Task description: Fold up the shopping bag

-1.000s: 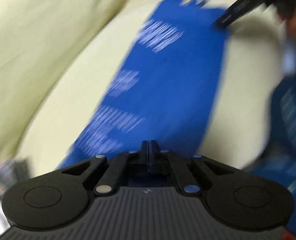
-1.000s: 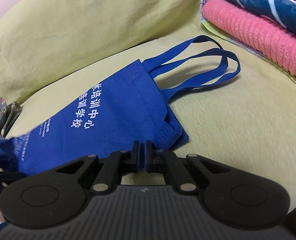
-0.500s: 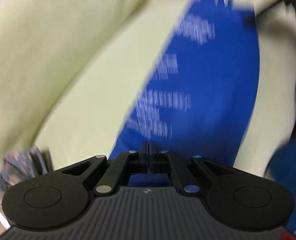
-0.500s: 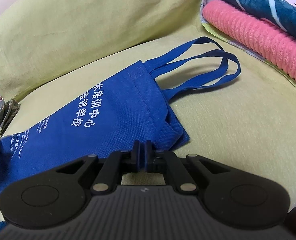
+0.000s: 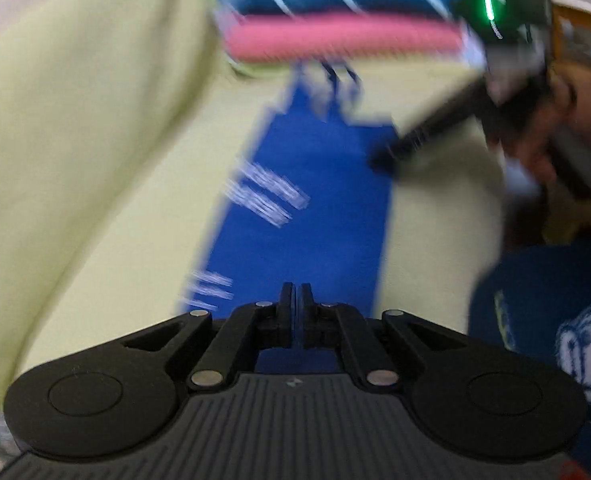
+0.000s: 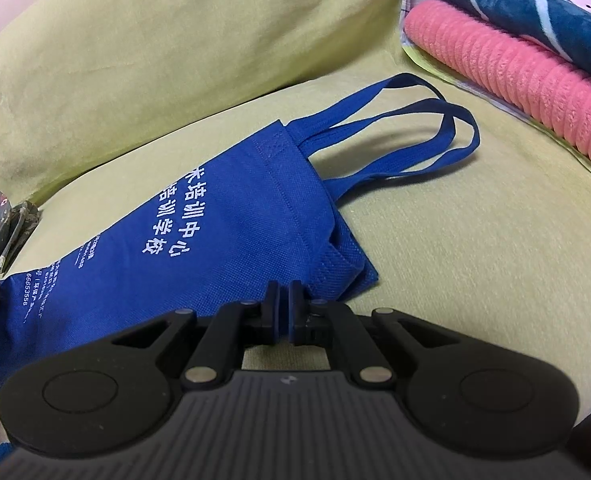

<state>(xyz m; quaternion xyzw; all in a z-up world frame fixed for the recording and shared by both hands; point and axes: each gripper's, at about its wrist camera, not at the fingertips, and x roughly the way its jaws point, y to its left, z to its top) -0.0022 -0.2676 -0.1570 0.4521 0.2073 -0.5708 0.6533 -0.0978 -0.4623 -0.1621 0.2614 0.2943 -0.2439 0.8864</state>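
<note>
Right tongs (image 6: 283,292): fingers pressed together, gripping the near edge of the shopping bag by its folded mouth corner.
Left tongs (image 5: 296,296): fingers closed tight at the bag's bottom end; blue fabric shows right under and behind them, but the blur hides whether any of it is pinched between them.
Shopping bag (image 6: 199,236): blue non-woven fabric with white printed characters, lying flat and lengthwise on the sofa seat, one side folded under near the mouth.
Handles (image 6: 423,136): two blue loops lying on the seat beyond the bag's mouth, one over the other, pointing toward the stacked blankets.
Sofa seat (image 6: 475,248): yellow-green fabric cushion, softly rounded, carrying the bag.
Back cushion (image 6: 155,48): same yellow-green cloth, rising behind the seat and meeting it in a crease.
Pink blanket (image 6: 515,68): ribbed and fluffy, folded, at the far end of the seat past the handles.
Dark teal blanket (image 6: 535,12): plush with pale markings, stacked on top of the pink one.
Patterned cloth (image 6: 3,228): greenish printed scrap wedged in the crease at the bag's bottom end.
Person's hand (image 5: 575,120): seen from the left wrist view, blurred, holding the right tool at the far side of the bag.
</note>
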